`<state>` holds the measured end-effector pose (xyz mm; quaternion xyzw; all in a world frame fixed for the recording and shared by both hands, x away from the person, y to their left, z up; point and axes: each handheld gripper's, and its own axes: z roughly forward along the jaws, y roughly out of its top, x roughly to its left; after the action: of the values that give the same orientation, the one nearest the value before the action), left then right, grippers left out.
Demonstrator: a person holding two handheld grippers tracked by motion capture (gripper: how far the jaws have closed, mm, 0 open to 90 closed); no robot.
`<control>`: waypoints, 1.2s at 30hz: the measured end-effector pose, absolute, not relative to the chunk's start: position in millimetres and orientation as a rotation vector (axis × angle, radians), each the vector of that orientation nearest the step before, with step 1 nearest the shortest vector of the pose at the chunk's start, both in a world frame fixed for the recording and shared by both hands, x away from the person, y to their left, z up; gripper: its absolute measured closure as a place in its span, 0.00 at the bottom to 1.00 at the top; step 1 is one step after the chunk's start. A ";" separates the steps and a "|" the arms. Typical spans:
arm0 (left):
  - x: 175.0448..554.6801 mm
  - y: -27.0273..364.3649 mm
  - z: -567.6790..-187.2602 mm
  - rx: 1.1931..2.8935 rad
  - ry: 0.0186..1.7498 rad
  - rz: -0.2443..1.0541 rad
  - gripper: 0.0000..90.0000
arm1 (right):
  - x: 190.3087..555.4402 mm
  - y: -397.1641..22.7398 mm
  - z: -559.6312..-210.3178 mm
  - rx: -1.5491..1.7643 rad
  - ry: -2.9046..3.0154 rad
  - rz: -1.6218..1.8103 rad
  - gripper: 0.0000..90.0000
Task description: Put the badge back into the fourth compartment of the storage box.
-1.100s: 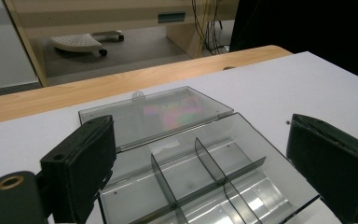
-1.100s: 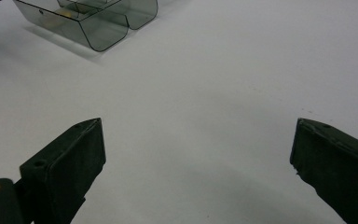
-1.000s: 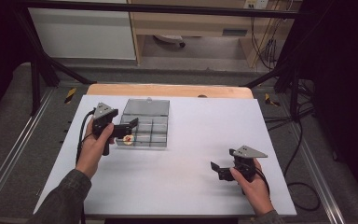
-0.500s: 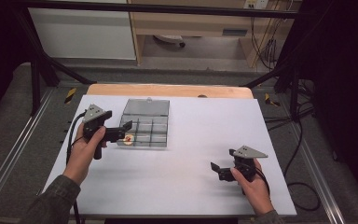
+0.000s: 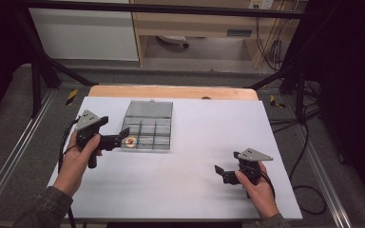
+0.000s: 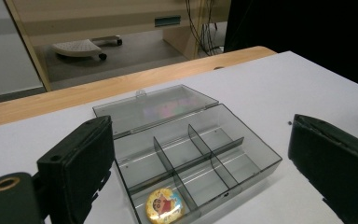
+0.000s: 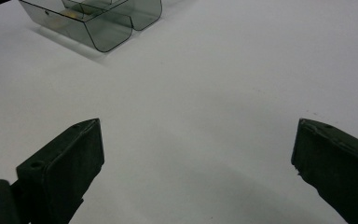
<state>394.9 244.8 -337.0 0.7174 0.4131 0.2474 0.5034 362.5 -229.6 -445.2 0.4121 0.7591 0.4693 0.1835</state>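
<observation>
Both the left gripper (image 5: 121, 140) and the right gripper (image 5: 222, 173) have jaws spread wide and empty, the left just beside the open clear box (image 6: 186, 149) on the white table (image 5: 195, 128), where a round cartoon badge (image 6: 164, 206), bearing no readable writing, lies in a near corner compartment.

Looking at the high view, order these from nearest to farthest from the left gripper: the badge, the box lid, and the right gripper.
1. Badge: in the box's near-left compartment, just off the left gripper tips.
2. Box lid: folded open flat at the box's far side.
3. Right gripper: far across the white table, at the near right.
</observation>
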 end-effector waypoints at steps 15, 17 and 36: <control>367.0 263.4 -342.1 1.703 1.024 0.610 0.08 | 362.7 -229.5 -445.4 1.163 2.141 1.320 0.03; 362.4 266.0 -345.7 1.700 1.030 0.608 0.08 | 362.7 -229.7 -445.5 1.165 2.141 1.319 0.03; 331.1 287.5 -394.1 1.718 1.109 0.543 0.08 | 362.2 -229.9 -445.4 1.168 2.137 1.316 0.03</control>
<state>331.1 287.5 -394.1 0.7074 0.4569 0.2236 0.4908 362.2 -229.9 -445.4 0.4147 0.7585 0.4671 0.1857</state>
